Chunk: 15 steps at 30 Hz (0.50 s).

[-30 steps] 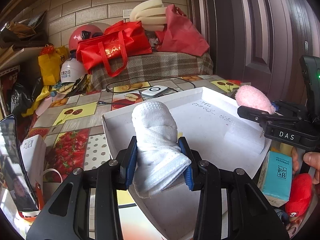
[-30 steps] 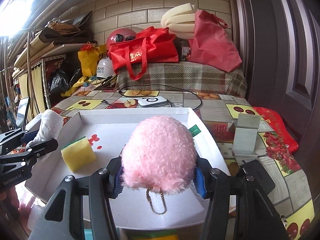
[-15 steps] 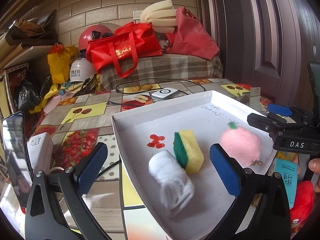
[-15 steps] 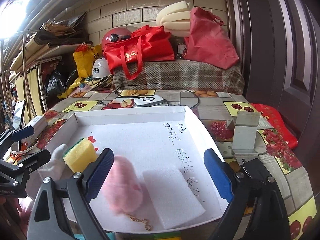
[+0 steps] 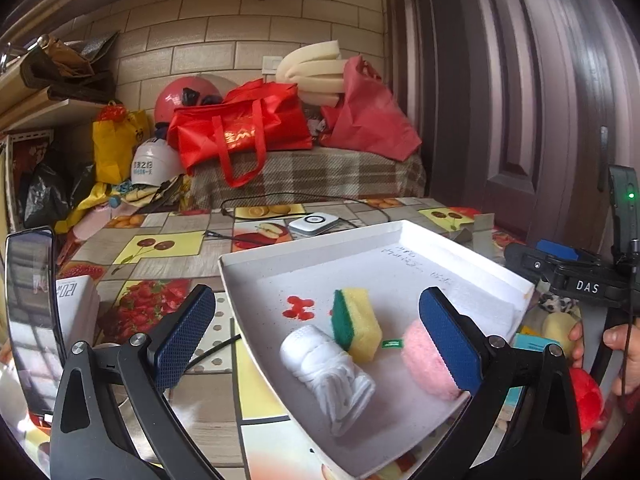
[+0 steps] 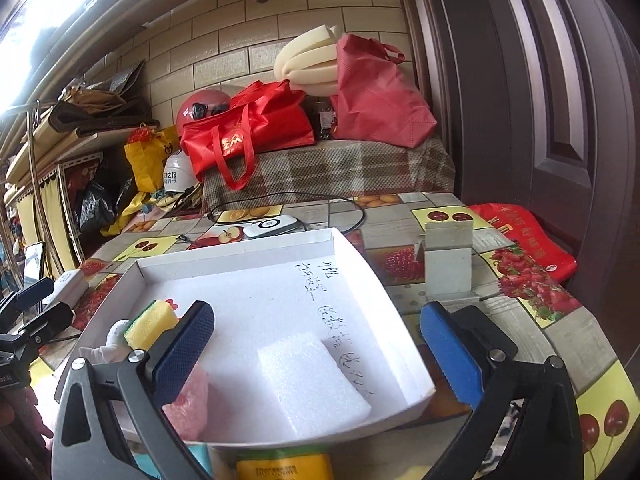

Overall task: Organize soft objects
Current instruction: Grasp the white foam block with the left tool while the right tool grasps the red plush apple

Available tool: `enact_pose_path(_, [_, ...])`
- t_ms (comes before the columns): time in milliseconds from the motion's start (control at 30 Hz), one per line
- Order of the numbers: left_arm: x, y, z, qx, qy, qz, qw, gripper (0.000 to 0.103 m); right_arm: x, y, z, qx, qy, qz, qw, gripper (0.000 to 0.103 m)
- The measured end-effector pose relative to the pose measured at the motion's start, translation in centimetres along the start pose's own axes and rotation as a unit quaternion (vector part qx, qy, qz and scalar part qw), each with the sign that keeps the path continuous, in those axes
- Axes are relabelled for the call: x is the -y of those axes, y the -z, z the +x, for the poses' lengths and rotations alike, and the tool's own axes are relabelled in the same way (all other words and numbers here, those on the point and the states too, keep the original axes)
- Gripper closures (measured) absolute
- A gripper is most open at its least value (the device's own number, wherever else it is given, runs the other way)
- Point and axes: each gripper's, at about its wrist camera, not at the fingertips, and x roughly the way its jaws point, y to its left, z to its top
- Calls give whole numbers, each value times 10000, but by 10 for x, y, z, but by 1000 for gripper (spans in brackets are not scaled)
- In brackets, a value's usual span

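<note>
Hanging wide apart, the left tongs [image 5: 316, 344] have just sprung open w/ nothing gripped; the rolled white cloth bundle [image 5: 328, 368] lies loose in the shallow white foam tray [image 5: 460, 248], below and between the blue pads. Right beside it, touching, sits the yellow sponge w/ green scrub side [image 5: 358, 328], green face turned to the tray's back wall. Next over, the fluffy pink pom-pom [image 5: 424, 364] rests near the tray's front corner, partly hidden behind the left tongs' right-hand pad.

Right tongs [image 6: 316, 340] also fully spread, jaws just opened the last bit, holding nothing. From that wrist view the pom-pom shows blurred behind the left-hand pad, lying on the tray floor, not pressed by either pad. A flat white foam sheet [image 6: 312, 384] lies in the tray between the pads, next to handwritten marks on the tray floor.

Tray sits on the bench w/ fruit-pattern cover [image 6: 520, 300]. A small white device w/ cable [image 6: 272, 226] lies just behind the tray. A hand [image 5: 620, 352] grips the right tool's handle at the left view's edge.
</note>
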Motion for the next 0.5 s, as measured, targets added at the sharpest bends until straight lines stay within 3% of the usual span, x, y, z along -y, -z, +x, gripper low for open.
enact_pose_path(167, [9,7,-19,-399,869,363,9948,0,32,12,-43,164,-96,260,9995,0])
enact_pose_path(267, [19,16,-25,-920,1447,604,9833,0,51,19,-65,56,-145,451,9989,0])
enact_pose_path(333, [26,23,-30,-1233,1805,754,9729,0,59,25,-76,-171,-413,594,9972,0])
enact_pose_path(400, [35,29,-32,-1484,2004,947,9638,3,57,33,-84,-398,-708,609,9948,0])
enact_pose_path(500, [48,37,-31,-1775,2008,1178,9562,10,35,46,-90,-812,-1119,424,9895,0])
